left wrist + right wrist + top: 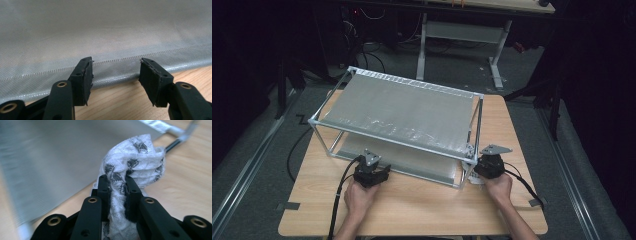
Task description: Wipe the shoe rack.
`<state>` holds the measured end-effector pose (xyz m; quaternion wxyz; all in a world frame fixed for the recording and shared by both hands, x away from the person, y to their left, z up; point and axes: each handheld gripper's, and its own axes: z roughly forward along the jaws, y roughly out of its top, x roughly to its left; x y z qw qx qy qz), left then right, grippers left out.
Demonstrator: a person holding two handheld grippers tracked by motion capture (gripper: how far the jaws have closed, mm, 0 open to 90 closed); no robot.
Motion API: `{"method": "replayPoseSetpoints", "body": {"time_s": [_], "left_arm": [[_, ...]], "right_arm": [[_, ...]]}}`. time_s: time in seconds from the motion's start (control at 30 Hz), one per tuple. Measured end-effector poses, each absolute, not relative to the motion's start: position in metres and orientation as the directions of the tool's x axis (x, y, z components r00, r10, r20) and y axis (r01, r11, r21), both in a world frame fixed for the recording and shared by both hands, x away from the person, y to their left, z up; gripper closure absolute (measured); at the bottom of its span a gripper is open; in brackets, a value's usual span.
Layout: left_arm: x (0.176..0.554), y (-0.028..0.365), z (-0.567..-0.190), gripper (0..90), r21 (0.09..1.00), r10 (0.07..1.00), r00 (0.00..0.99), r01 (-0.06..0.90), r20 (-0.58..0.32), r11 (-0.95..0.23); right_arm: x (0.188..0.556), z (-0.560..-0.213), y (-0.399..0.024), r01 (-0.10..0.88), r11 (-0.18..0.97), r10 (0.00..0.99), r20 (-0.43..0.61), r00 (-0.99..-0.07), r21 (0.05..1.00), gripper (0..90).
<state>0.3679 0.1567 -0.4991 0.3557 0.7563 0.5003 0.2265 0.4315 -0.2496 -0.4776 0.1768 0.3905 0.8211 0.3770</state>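
A metal-framed rack [328, 101] with two grey mesh shelves stands on the wooden table [412, 205]. My left gripper [374, 169] sits at the front edge of the lower shelf [422, 165]. In the left gripper view its jaws [115, 72] stand open, level with the shelf's hemmed edge [112, 81], with nothing pinched. My right gripper [481, 166] is at the rack's front right corner post. In the right gripper view it [117, 186] is shut on a bunched white cloth with black patterns [136, 157], which rises above the fingertips.
The upper mesh shelf [402, 107] covers most of the rack. Bare table lies in front of both hands [427, 210]. A cable [337, 200] trails from the left gripper. A desk frame [462, 32] stands on the floor beyond the table.
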Motion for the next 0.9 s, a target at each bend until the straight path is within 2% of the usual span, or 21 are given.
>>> {"method": "replayPoseSetpoints", "body": {"time_s": [0.07, 0.27, 0.57, 0.73, 0.9], "left_arm": [[0.368, 0.157, -0.5, 44.5, 0.767, 0.918, 0.397, 0.593, -0.013, -0.246], [0.366, 0.158, -0.501, 44.6, 0.777, 0.916, 0.4, 0.58, -0.011, -0.244], [0.363, 0.158, -0.505, 44.6, 0.796, 0.917, 0.4, 0.558, -0.01, -0.235], [0.363, 0.158, -0.505, 44.6, 0.796, 0.917, 0.4, 0.558, -0.01, -0.234], [0.363, 0.158, -0.505, 44.6, 0.796, 0.917, 0.399, 0.558, -0.01, -0.234]], "right_arm": [[0.442, -0.478, -0.251, 0.532, 0.38, 0.799, 0.021, -0.601, 0.757, 78.9], [0.47, -0.475, -0.247, 0.54, 0.382, 0.827, -0.016, -0.563, 0.75, 78.7], [0.495, -0.479, -0.251, 0.572, 0.28, 0.873, 0.044, -0.486, 0.771, 78.5], [0.49, -0.482, -0.247, 0.574, 0.304, 0.857, 0.045, -0.513, 0.761, 78.0], [0.458, -0.48, -0.239, 0.538, 0.389, 0.801, 0.014, -0.598, 0.748, 77.8]]}}
